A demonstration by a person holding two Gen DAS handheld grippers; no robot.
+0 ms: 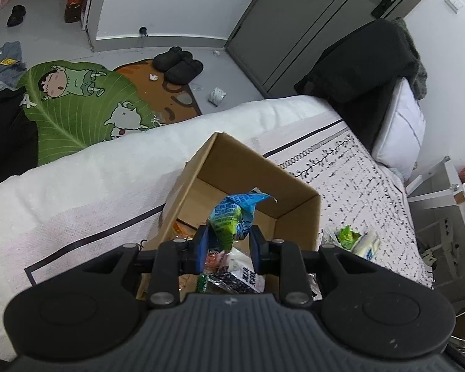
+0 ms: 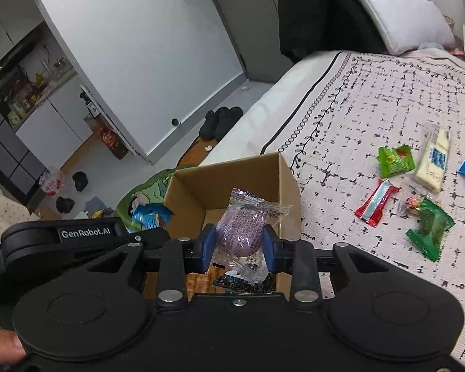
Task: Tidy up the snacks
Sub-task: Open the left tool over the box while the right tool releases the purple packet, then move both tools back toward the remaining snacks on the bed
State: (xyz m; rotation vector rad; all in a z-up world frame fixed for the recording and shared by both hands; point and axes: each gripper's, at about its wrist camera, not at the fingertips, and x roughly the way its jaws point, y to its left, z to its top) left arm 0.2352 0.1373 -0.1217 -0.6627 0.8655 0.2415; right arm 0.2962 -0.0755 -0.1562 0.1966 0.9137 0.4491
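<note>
Wrapped snacks (image 2: 240, 232) above cardboard box (image 2: 282, 173)

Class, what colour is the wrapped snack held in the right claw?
Pale purple, in a clear crinkly wrapper; the right wrist view shows it best.

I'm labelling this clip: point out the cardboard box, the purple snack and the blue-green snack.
cardboard box (image 2: 257, 170), right wrist view, far inner wall.
purple snack (image 2: 239, 232), right wrist view, middle of the wrapped cake.
blue-green snack (image 1: 229, 217), left wrist view, middle of the packet.

A patterned bed (image 1: 350, 179) stands beside grey doors (image 1: 294, 24) and cartoon rug (image 1: 77, 105).
</note>
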